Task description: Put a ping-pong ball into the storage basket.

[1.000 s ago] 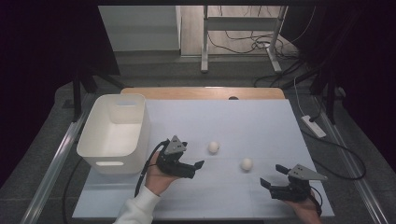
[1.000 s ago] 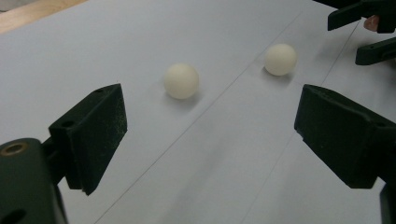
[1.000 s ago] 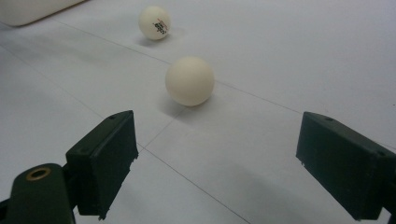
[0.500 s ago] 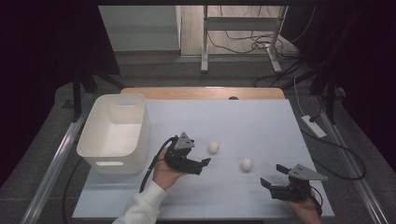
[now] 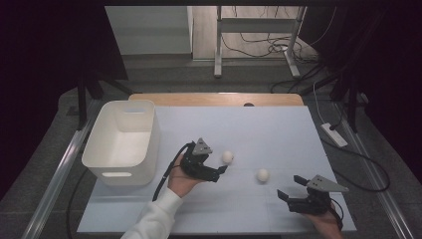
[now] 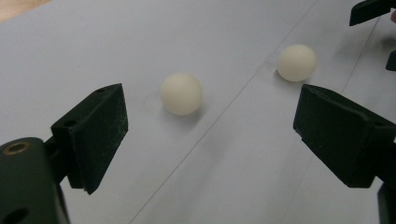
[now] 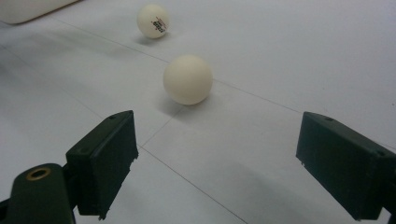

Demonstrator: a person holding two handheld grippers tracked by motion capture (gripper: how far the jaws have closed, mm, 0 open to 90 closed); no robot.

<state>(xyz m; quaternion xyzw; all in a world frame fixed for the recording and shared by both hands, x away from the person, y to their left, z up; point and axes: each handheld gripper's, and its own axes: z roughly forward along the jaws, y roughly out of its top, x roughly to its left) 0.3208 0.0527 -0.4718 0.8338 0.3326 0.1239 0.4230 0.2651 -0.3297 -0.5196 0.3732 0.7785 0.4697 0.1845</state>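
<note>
Two white balls lie on the pale blue table top (image 5: 278,134). The left ball (image 5: 228,157) (image 6: 181,93) sits just ahead of my left gripper (image 5: 218,163) (image 6: 212,126), whose jaws stand wide open and empty, a short way back from it. The right ball (image 5: 263,175) (image 7: 187,79) lies in front of my right gripper (image 5: 291,187) (image 7: 229,158), also open and empty, near the table's front right. In the right gripper view the left ball (image 7: 153,21) shows farther off, with small print on it. In the left gripper view the right ball (image 6: 296,62) lies beyond the first.
A white plastic bin (image 5: 122,142) stands empty at the table's left side; its edge (image 7: 28,7) peeks into the right gripper view. A wooden strip (image 5: 219,98) runs along the table's far edge. Cables and a power strip (image 5: 334,134) lie on the floor beyond.
My left gripper has moved forward and to the right, closing on the left ball. The right gripper has barely shifted. Both balls stayed put.
</note>
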